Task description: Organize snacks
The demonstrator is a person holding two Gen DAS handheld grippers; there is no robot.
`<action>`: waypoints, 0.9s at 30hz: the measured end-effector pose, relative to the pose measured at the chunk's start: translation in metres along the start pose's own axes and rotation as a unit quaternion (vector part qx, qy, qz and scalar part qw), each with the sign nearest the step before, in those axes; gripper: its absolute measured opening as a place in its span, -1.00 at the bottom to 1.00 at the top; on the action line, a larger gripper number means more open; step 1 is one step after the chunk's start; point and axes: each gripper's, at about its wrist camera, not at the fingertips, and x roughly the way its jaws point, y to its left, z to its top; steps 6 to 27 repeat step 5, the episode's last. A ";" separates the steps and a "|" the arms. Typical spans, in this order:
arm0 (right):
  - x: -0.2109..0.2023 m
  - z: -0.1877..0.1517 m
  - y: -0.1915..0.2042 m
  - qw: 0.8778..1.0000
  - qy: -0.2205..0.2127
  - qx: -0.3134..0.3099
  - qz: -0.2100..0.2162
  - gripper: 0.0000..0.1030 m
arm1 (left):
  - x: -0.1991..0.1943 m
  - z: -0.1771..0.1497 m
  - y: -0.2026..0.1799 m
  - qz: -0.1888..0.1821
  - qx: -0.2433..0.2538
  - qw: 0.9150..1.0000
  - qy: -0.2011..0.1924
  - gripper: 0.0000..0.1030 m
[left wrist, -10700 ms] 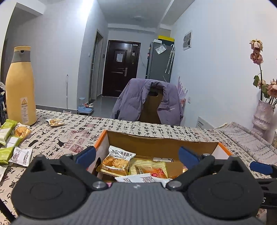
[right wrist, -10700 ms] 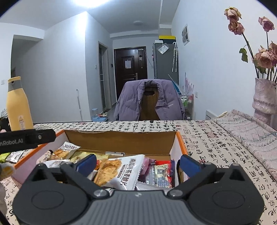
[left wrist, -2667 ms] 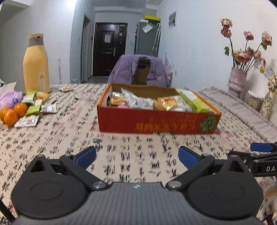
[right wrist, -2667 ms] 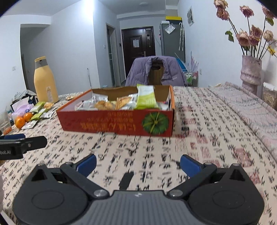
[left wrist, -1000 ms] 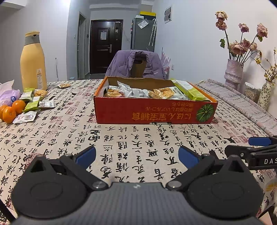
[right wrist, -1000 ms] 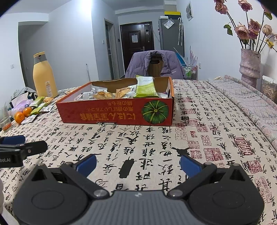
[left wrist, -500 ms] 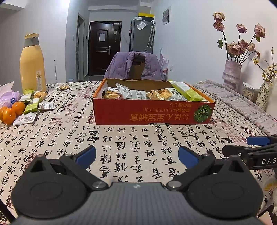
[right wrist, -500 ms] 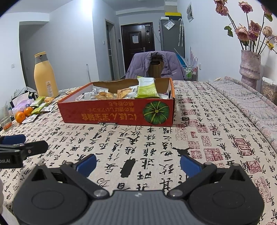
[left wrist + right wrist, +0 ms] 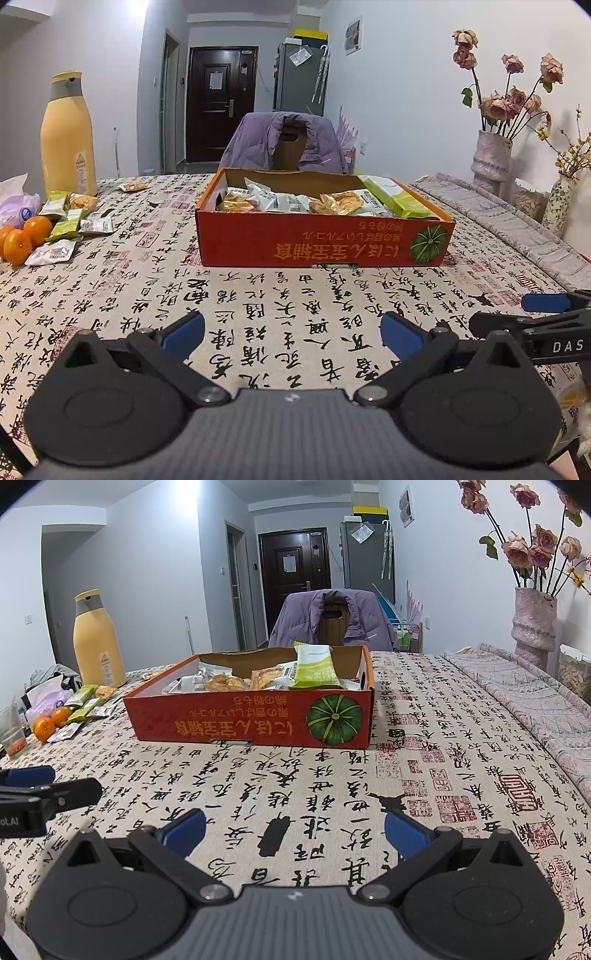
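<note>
While the red snack box (image 9: 321, 243) sits mid-table with its long side facing me, its print upside down and packets heaped inside, my left gripper (image 9: 291, 332) and right gripper (image 9: 293, 827) hover level above the calligraphy tablecloth (image 9: 424, 775), jaws spread wide, empty.

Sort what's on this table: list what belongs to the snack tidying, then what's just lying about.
Belongs to the job:
- red cardboard box holding packets
- green packet in the box
- loose snack packets left of the box
- left gripper and right gripper, both open and empty

Just lying about:
- yellow bottle
- oranges
- flower vase
- purple jacket on the chair
</note>
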 end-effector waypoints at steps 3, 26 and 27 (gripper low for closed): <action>0.001 -0.001 0.001 1.000 0.002 0.000 0.000 1.00 | -0.001 -0.001 -0.001 -0.005 0.003 1.000 -0.004 1.00; 0.003 -0.002 0.000 1.000 0.004 0.000 0.002 1.00 | 0.000 0.000 -0.002 -0.007 0.003 1.000 -0.003 1.00; 0.003 -0.002 0.000 1.000 0.004 0.000 0.002 1.00 | 0.000 0.000 -0.002 -0.007 0.003 1.000 -0.003 1.00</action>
